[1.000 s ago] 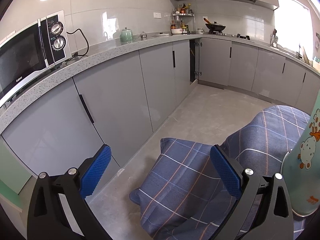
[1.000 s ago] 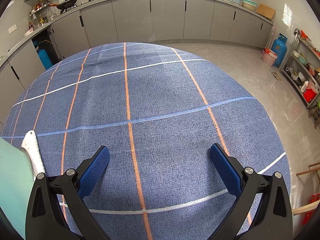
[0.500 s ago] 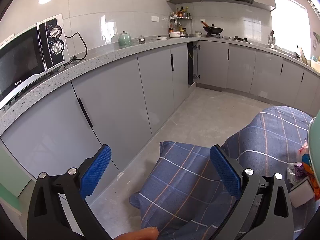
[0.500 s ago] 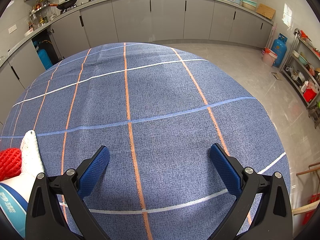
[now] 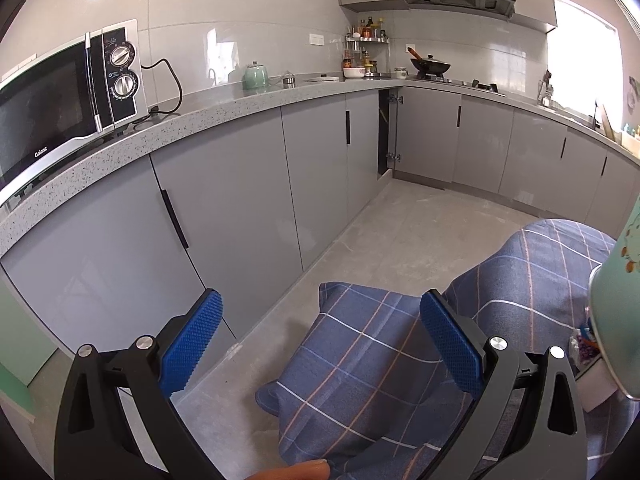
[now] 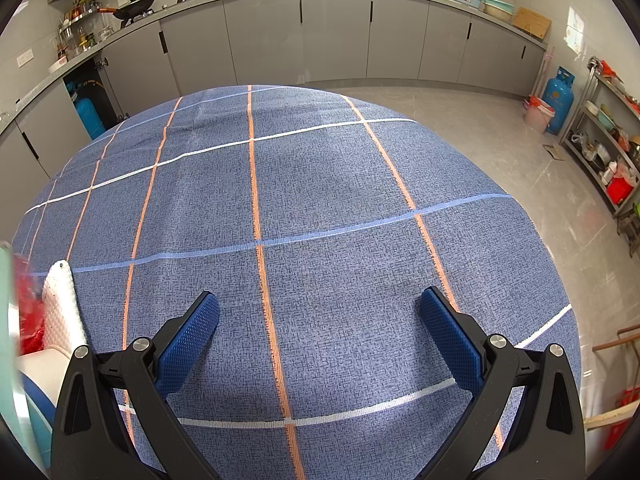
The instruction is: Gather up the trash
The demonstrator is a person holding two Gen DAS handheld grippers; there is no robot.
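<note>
A round table under a blue checked cloth (image 6: 320, 208) fills the right wrist view. My right gripper (image 6: 320, 332) is open and empty above the cloth. At its left edge lie pieces of trash: a white foam net (image 6: 62, 304), a red mesh (image 6: 26, 312) and a white and blue package (image 6: 38, 376). A mint green bin (image 5: 618, 312) with a cartoon print is tilted at the right edge of the left wrist view, with small trash (image 5: 586, 348) under it. My left gripper (image 5: 318, 340) is open and empty over the cloth's hanging edge (image 5: 360, 364).
Grey kitchen cabinets (image 5: 240, 208) and a speckled counter with a microwave (image 5: 60, 92) run along the left. A blue gas bottle (image 6: 558, 100) and a metal shelf (image 6: 612, 160) stand at the far right. A fingertip (image 5: 296, 470) shows at the bottom of the left wrist view.
The mint green bin has shifted and tipped at the edge of both views, uncovering the red mesh and the packages. Both grippers stay open and nearly still.
</note>
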